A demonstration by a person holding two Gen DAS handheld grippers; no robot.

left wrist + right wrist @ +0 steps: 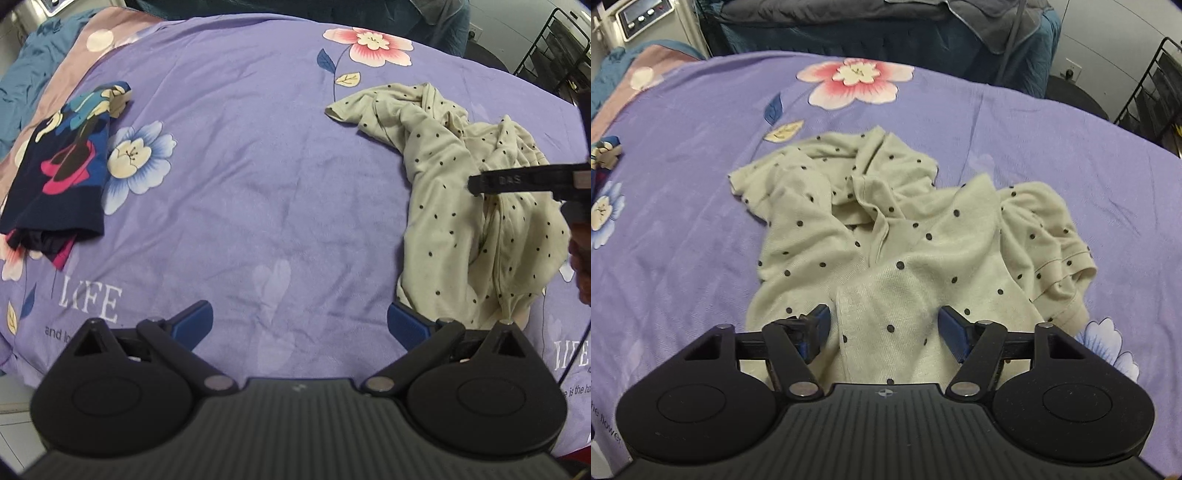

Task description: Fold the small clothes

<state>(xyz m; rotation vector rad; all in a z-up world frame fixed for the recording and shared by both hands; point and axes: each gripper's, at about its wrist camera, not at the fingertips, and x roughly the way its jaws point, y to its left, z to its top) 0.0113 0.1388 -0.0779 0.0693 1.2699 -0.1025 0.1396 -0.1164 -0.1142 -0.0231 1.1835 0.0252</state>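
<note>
Crumpled cream polka-dot knit garment (886,236) heaped on the purple floral bedsheet (240,166), toward its right side. Right gripper (884,326) low over the near edge, jaws spread, a raised fold between the blue pads but not pinched. Left gripper (300,323) over bare sheet just beside the garment's hem, jaws spread wide, empty. Folded dark floral garment (62,162) well apart at left. Likely light, limp, stretchy; best taken at a hem corner or shoulder seam, not mid-bunch.

Purple floral bedsheet (258,166) beside black wire rack (1156,92).
</note>
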